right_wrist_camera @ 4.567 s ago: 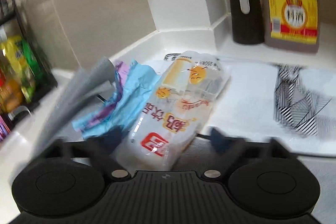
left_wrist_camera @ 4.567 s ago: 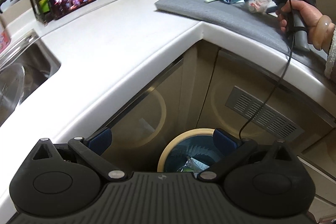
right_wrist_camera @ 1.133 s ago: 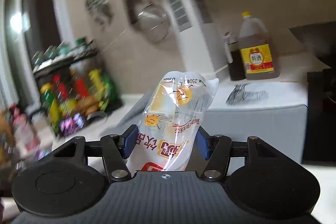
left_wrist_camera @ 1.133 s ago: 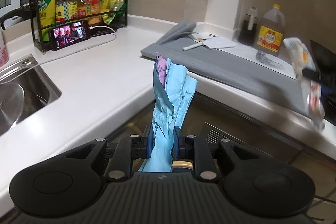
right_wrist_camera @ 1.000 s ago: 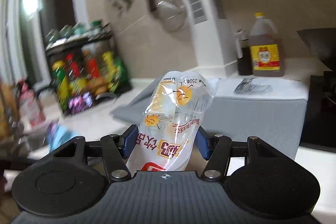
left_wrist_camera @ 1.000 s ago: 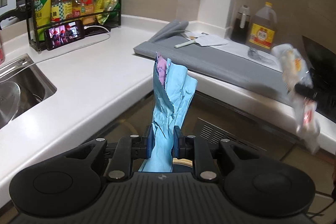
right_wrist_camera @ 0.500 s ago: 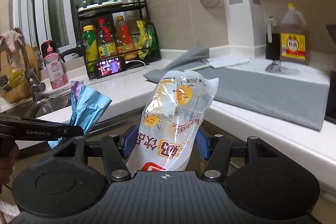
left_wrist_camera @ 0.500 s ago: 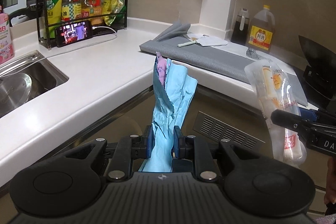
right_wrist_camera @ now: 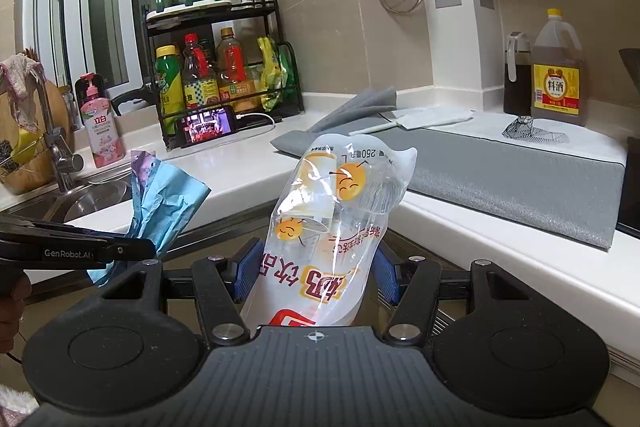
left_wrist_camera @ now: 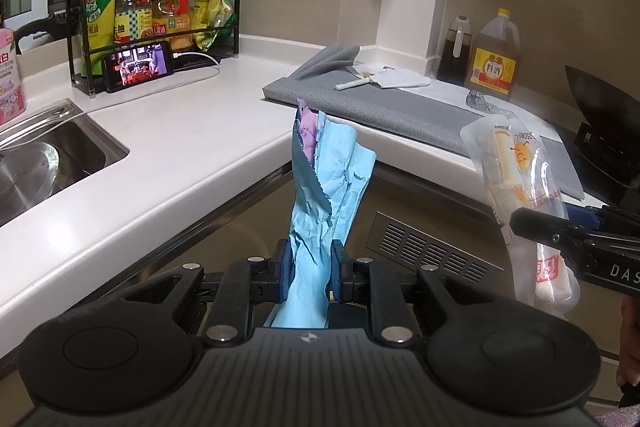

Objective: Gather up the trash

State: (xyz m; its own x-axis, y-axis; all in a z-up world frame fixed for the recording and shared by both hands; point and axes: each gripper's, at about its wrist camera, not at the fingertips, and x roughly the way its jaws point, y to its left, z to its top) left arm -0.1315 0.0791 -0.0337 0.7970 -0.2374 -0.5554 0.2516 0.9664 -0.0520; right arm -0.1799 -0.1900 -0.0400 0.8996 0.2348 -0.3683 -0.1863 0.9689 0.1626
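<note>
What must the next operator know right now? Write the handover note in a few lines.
Left gripper: shut on the crumpled light-blue paper wrapper, held upright in front of the white countertop.
Right gripper: shut on the clear plastic milk pouch with yellow smiley faces, also off the counter.
Done: both pieces picked up from the counter.
Left: drop both in the bin, which is not in view now. Then check the grey mat; a white stick and a paper sheet lie there.
</note>
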